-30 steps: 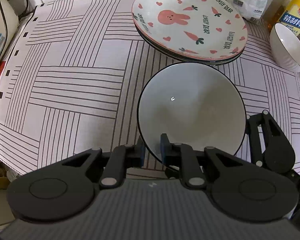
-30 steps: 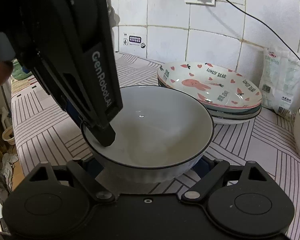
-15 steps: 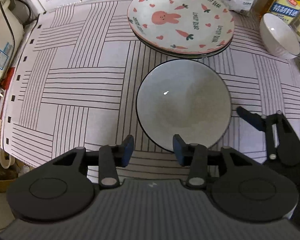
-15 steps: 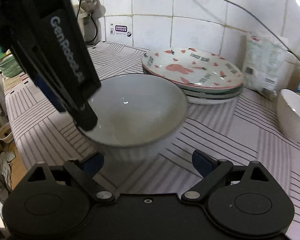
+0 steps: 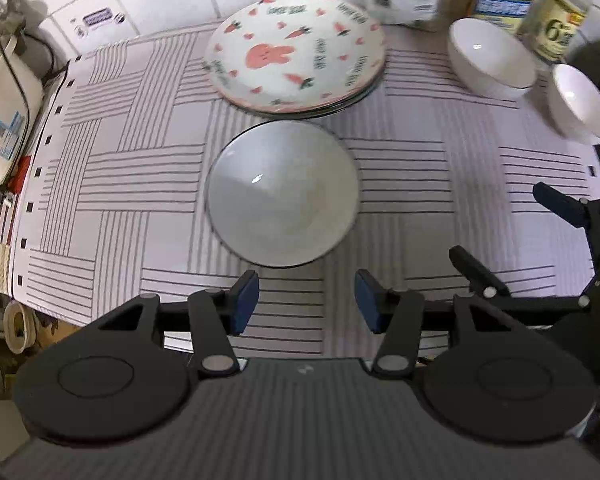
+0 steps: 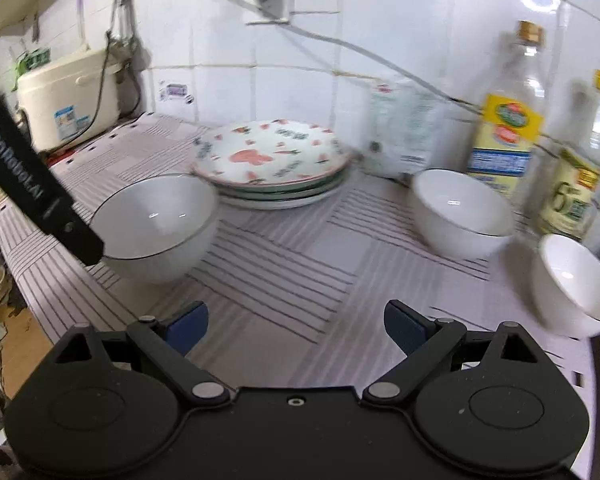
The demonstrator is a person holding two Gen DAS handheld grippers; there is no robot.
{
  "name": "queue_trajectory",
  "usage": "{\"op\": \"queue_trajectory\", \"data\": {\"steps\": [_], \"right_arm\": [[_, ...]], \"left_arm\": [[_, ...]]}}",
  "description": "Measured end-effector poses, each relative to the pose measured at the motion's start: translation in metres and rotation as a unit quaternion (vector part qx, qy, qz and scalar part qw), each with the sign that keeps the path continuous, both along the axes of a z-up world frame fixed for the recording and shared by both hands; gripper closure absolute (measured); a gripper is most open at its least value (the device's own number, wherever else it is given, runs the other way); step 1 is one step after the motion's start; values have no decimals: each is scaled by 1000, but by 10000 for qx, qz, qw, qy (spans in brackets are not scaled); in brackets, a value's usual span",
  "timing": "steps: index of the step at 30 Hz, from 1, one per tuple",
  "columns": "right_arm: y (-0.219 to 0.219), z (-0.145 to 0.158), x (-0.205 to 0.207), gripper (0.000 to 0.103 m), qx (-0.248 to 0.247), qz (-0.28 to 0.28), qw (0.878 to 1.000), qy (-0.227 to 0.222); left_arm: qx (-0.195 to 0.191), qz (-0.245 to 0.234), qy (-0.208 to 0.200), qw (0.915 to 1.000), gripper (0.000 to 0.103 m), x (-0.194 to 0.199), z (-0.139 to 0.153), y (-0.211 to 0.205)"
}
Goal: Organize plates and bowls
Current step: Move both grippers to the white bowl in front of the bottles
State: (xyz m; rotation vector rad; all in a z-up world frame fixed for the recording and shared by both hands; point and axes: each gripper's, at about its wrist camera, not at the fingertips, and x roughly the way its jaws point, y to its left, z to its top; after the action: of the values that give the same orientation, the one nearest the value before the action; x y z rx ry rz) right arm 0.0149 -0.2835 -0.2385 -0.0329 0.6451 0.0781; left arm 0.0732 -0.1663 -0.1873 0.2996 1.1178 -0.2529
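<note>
1. Both grippers have withdrawn from the dark-rimmed bowl (image 5: pixel 282 194), which a second ago was clamped at its near rim by the left gripper (image 5: pixel 306 300) and flanked by the fingers of the right gripper (image 6: pixel 296 322).
2. Left gripper: jaws are opening, nothing between the blue pads; the bowl rim now lies just beyond the fingertips, apart from them.
3. Right gripper: jaws stand wide apart and empty, over bare cloth, well to the right of the bowl compared with the earlier frame.
4. Dark-rimmed bowl: upright on the striped tablecloth (image 5: pixel 112 184), empty, unmoved on the cloth, just in front of the plate stack.
5. Plate stack (image 6: pixel 276 190): several plates, topped by the rabbit-and-carrot plate (image 5: pixel 296 52); nothing lies on the top plate. Whether the bowl rim touches the stack cannot be determined.
6. Large white bowl (image 5: pixel 492 58): near the back right, tilted, empty; a second rim beneath it suggests two nested bowls.
7. Small white bowl (image 5: pixel 580 102): at the right edge of the cloth, tilted, empty, newly in the left wrist view.
8. Behind the bowls: a yellow-labelled bottle (image 6: pixel 508 120), a second bottle (image 6: pixel 576 184) and a white packet (image 6: pixel 404 136) against the tiled wall.
9. Far left: a cream appliance (image 6: pixel 70 98) with a cable.
</note>
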Motion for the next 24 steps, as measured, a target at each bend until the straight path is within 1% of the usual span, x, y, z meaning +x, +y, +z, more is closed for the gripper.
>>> {"op": "queue_trajectory", "data": {"steps": [3,4,7,8,10,12,13,14,16,19,22,24], "right_arm": [[-24,11,-7,7,368,-200,9991,-4],[-30,13,-9,7,450,-277,9986,-52],[-46,21,-18,7,630,-495,9967,-155],[-52,22,-19,7,672,-582,9959,-141],[-63,24,-18,7,811,-731,9940,81],[-68,26,-16,7,720,-915,9931,151],[-69,27,-16,7,615,-1021,9928,111],[-71,29,-17,7,561,-1079,9926,48],[-75,29,-15,7,626,-980,9932,21],[-77,29,-8,7,477,-1070,9930,-117],[-83,28,7,7,482,-968,9938,-246],[-86,24,22,7,351,-981,9941,-302]], "left_arm": [[-27,-100,-48,9999,46,-4,8,-15],[-33,-130,-74,9999,43,-5,12,-20],[-70,-211,-185,9996,39,-4,23,-35],[-98,-240,-234,9994,39,-4,27,-39],[-154,-335,-321,9988,36,0,32,-49],[-234,-370,-425,9981,33,6,38,-58],[-306,-374,-497,9976,29,7,41,-62],[-363,-389,-559,9970,28,10,44,-66],[-434,-478,-611,9960,27,18,46,-77],[-572,-661,-602,9943,25,33,47,-94],[-693,-735,-666,9927,23,48,48,-112],[-801,-791,-668,9914,21,60,46,-122]]}}
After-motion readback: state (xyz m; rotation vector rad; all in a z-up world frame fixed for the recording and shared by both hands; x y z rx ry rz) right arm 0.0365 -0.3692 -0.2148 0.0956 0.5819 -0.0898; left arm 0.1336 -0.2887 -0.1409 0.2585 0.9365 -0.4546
